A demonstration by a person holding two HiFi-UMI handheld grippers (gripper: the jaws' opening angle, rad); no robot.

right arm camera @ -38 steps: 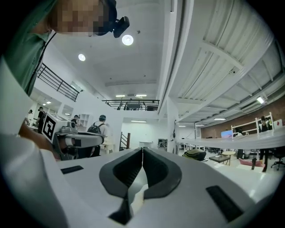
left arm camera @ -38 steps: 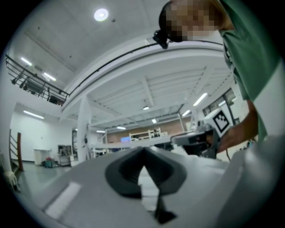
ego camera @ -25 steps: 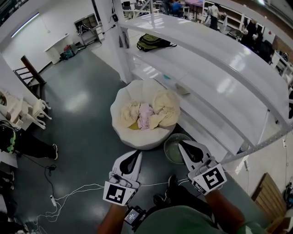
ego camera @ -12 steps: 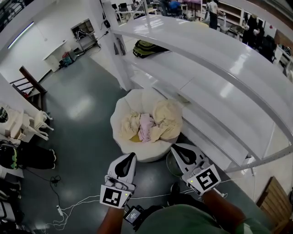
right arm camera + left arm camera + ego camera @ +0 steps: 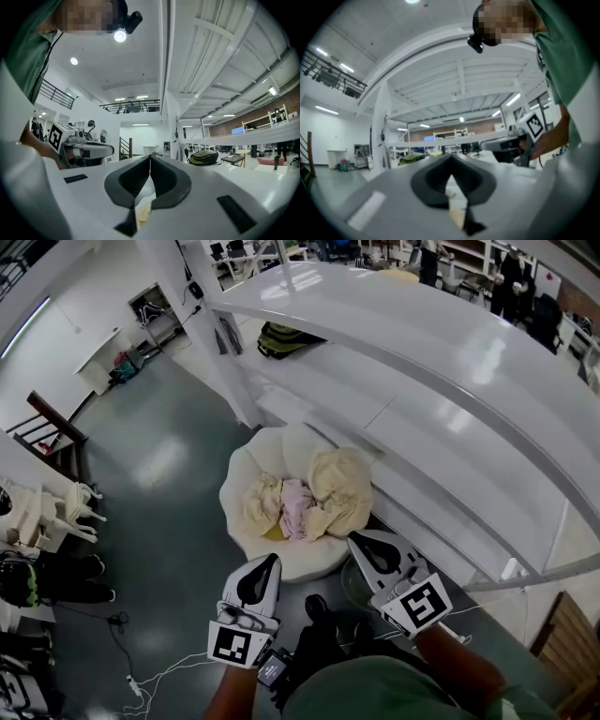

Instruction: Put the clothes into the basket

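Note:
A round white basket [image 5: 236, 521] stands on the grey floor beside the white shelving. In it lie a cream cloth [image 5: 339, 488], a pink cloth [image 5: 296, 504] and a yellowish cloth [image 5: 260, 501]. My left gripper [image 5: 272, 560] is shut and empty, its tips just short of the basket's near rim. To its right, my right gripper [image 5: 354, 541] is also shut and empty, close to the basket's near right side. In the left gripper view the jaws of the left gripper [image 5: 451, 157] meet with nothing between them. The right gripper [image 5: 150, 157] shows the same in its own view.
A green bowl [image 5: 352, 583] sits on the floor under my right gripper. Long white shelving [image 5: 441, 427] runs along the right, with a green backpack [image 5: 281, 337] on a lower shelf. White chairs [image 5: 66, 517] and a cable [image 5: 159, 673] are at the left.
Both grippers have come closer to the basket, which now lies nearer in the head view. Their jaws stay shut.

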